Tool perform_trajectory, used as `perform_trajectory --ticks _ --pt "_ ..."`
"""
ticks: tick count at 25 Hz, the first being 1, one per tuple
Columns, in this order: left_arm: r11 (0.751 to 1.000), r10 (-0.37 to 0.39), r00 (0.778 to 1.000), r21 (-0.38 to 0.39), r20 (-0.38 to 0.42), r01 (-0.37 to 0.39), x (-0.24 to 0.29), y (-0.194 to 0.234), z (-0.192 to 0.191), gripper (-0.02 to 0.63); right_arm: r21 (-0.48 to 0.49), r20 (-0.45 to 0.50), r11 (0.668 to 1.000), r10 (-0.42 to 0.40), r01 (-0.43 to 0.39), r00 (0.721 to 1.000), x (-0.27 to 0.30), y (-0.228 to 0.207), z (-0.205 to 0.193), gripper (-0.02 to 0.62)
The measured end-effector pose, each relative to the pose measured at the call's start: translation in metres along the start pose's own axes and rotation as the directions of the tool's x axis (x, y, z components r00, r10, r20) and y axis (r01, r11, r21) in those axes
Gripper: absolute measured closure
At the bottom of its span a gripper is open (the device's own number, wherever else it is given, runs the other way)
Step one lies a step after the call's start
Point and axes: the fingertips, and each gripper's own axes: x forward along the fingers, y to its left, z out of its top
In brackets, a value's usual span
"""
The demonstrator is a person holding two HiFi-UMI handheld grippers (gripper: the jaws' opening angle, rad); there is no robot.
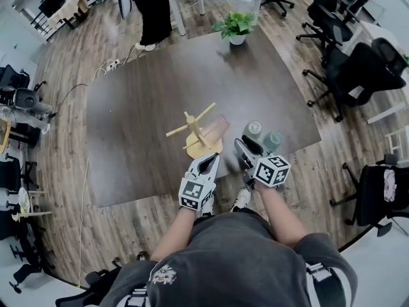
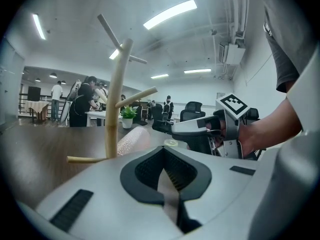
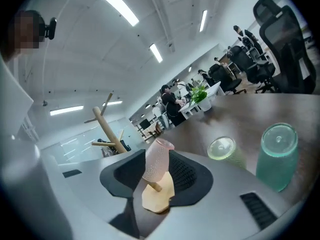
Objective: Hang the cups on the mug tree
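Note:
The wooden mug tree (image 1: 195,133) stands near the front edge of the dark table (image 1: 140,120). A pink cup (image 1: 215,128) hangs on one of its right pegs. A green cup (image 1: 254,130) and a teal cup (image 1: 273,140) stand upright on the table to the right of the tree. My left gripper (image 1: 213,158) sits just in front of the tree's base, its jaws drawn together to a thin slit with nothing between them. My right gripper (image 1: 243,147) hovers open and empty between the tree and the two cups. In the right gripper view the pink cup (image 3: 157,159) shows through its gap, farther off.
A potted plant (image 1: 236,27) stands at the table's far edge. Office chairs (image 1: 345,62) crowd the right side. A person (image 1: 150,11) stands beyond the far left corner. Cables (image 1: 112,64) lie on the wooden floor to the left.

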Motion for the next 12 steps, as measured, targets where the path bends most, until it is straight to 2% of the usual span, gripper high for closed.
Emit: perform_trajectory --ticks 3,5,8,12 --pt "1.000 -0.029 1.000 -0.005 0.007 0.029 0.004 -0.007 0.003 0.600 -0.085 0.003 0.996 -0.002 0.002 1.000 -0.010 0.006 -0.001 0.494" --pt "0.999 -0.043 0.999 -0.011 0.016 0.043 0.007 -0.011 0.006 0.600 -0.191 -0.007 0.981 -0.017 0.015 1.000 -0.017 0.011 -0.002 0.528" --pt "0.998 -0.054 0.997 -0.029 0.050 0.055 0.007 -0.014 0.015 0.600 -0.348 0.015 0.935 -0.068 0.069 0.998 -0.027 0.017 0.001 0.565" --pt "0.996 -0.076 0.994 -0.029 0.077 0.079 0.012 -0.018 0.023 0.600 -0.503 0.033 0.858 -0.101 0.104 0.994 -0.040 0.026 0.006 0.569"
